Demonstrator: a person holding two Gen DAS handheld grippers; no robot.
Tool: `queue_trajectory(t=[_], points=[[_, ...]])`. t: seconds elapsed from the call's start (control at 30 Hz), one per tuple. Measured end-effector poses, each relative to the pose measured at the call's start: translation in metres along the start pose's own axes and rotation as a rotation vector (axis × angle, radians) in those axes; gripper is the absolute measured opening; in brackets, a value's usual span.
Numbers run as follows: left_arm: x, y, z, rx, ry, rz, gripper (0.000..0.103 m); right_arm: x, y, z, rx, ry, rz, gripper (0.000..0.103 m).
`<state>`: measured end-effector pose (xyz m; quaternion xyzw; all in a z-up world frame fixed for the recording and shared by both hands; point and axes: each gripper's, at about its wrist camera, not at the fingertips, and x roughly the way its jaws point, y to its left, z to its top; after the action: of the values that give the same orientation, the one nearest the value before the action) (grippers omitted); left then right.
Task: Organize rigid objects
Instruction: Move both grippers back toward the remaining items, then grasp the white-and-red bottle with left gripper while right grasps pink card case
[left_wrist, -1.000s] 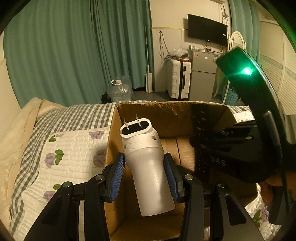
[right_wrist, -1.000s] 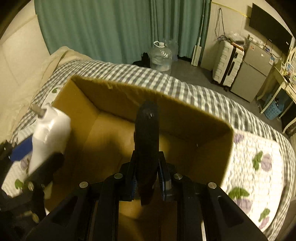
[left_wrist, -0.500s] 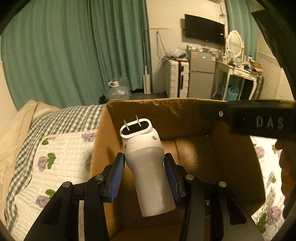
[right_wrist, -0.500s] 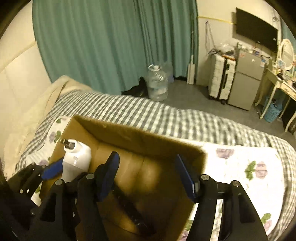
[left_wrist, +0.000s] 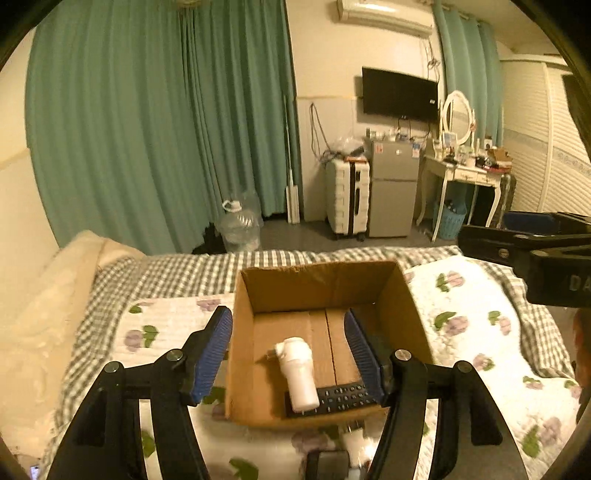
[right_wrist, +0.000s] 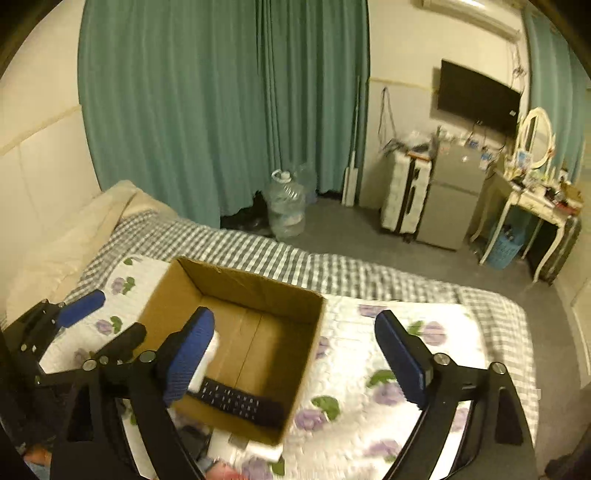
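An open cardboard box (left_wrist: 406, 295) stands on the bed; it also shows in the right wrist view (right_wrist: 306, 354). Inside it lie a white plug-in device (left_wrist: 299, 373) and a black remote (left_wrist: 341, 397), the white device resting partly on the remote. The remote also shows in the right wrist view (right_wrist: 236, 404), with the white device (right_wrist: 205, 363) mostly hidden behind a finger. My left gripper (left_wrist: 290, 354) is open and empty, raised above the box. My right gripper (right_wrist: 299, 358) is open and empty, raised above the box's right side.
The bed has a floral quilt (left_wrist: 480, 325) and a checked blanket (right_wrist: 258, 254). Small objects (left_wrist: 332, 454) lie on the quilt in front of the box, blurred. A cream pillow (left_wrist: 44, 295) lies at left. A water jug (right_wrist: 286, 210), suitcase and fridge stand beyond the bed.
My left gripper let go of the white device, which now lies in the box. My right gripper released the remote earlier. Both grippers have lifted up and back from the box.
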<state>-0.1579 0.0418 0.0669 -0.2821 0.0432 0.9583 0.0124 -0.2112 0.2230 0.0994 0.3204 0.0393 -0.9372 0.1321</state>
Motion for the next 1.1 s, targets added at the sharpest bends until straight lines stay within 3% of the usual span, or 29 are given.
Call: queue_trajectory(t=[0.17,0.37,0.47,0.63,0.77,0.97,1.07,1.1], points=[[-0.039,0.001,-0.019,-0.010,0.021,-0.016,0.067,-0.067,0.012,-0.018,-0.026,-0.045,-0.047,0.095],[-0.048,-0.013,-0.072,0.005,0.087,-0.043,0.067,-0.097,0.031,-0.074,-0.036,-0.039,-0.064,0.095],[-0.038,-0.017,-0.098,0.010,0.130,-0.075,0.067,-0.092,0.037,-0.109,-0.047,-0.017,-0.078,0.095],[-0.007,-0.020,-0.138,-0.005,0.217,-0.096,0.067,-0.057,0.028,-0.155,0.047,0.060,-0.036,0.095],[0.011,-0.026,-0.167,0.013,0.280,-0.118,0.067,-0.029,0.028,-0.176,0.036,0.130,-0.053,0.095],[0.028,-0.036,-0.182,0.027,0.321,-0.170,0.067,-0.005,0.027,-0.191,0.054,0.186,-0.042,0.095],[0.031,-0.043,-0.187,0.066,0.336,-0.176,0.063,-0.001,0.029,-0.192,0.046,0.201,-0.045,0.095],[0.031,-0.045,-0.189,0.072,0.341,-0.192,0.049,0.001,0.029,-0.192,0.046,0.204,-0.045,0.095]])
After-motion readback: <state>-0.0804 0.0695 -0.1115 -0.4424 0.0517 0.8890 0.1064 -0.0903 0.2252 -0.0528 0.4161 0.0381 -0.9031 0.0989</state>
